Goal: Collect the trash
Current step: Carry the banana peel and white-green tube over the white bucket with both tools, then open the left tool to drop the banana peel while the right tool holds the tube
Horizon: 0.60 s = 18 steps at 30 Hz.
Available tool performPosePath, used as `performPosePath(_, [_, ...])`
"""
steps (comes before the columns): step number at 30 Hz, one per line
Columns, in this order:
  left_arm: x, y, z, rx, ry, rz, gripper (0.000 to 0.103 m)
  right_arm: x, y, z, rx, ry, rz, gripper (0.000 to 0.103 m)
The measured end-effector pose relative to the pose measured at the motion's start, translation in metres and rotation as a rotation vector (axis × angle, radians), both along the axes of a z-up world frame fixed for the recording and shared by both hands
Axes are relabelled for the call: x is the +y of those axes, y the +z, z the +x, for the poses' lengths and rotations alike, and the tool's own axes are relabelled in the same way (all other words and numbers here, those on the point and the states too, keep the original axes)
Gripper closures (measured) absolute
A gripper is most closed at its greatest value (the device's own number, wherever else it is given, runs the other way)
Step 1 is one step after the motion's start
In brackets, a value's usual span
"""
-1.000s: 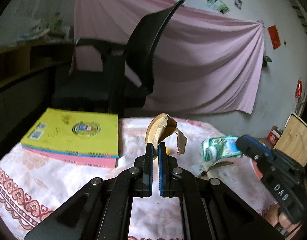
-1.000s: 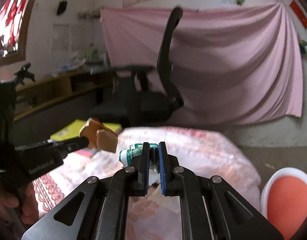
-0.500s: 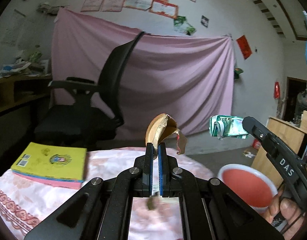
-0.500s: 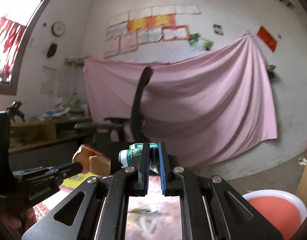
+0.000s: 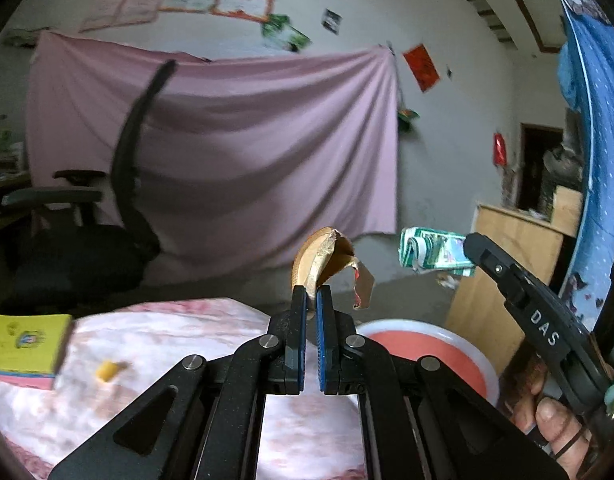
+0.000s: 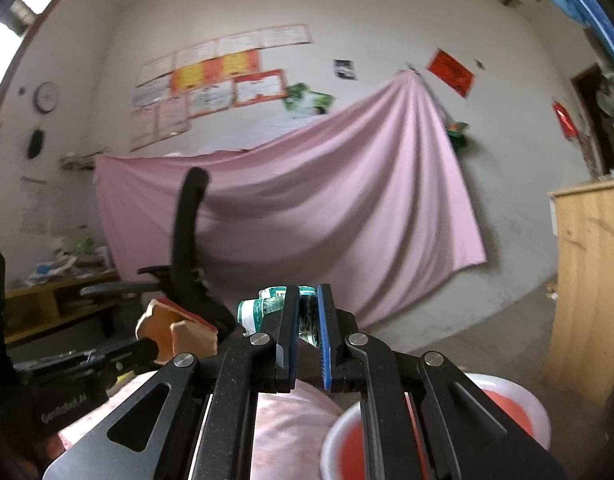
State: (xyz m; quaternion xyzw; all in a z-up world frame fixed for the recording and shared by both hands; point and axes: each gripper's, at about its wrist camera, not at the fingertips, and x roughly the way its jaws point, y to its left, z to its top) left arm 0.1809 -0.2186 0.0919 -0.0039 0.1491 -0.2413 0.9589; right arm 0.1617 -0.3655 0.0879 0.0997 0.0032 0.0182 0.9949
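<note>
The left tool (image 5: 311,294) is clamped on a torn brown paper scrap (image 5: 327,256), held in the air above the worktop (image 5: 179,344) with its pink flowered cloth. The right tool (image 6: 308,312) is clamped on a crumpled green and white wrapper (image 6: 263,308), also in the air. Below and to the right stands a red bin (image 5: 419,350) with a white rim. On the left of the worktop lies a yellow book (image 5: 25,342). Farther away stands a black office chair (image 5: 87,232), and a pink sheet (image 5: 247,152) hangs on the far wall.
</note>
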Motion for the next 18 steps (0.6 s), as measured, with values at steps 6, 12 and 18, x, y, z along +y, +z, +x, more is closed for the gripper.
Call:
performPosePath(6, [-0.054,-0.015,0.014,0.097,-0.08,0.097,0.1,-0.038,-0.016,0.008,0.098,-0.07,0.062,0.096])
performPosePath(12, [-0.085,-0.021,0.031,0.179,-0.131,0.109,0.1,-0.067,-0.028,0.011,0.174,-0.109,0.108,0.095])
performPosePath(18, [-0.104,-0.032,0.05,0.307,-0.155,0.102,0.1,-0.078,-0.039,0.017,0.237,-0.114,0.136,0.093])
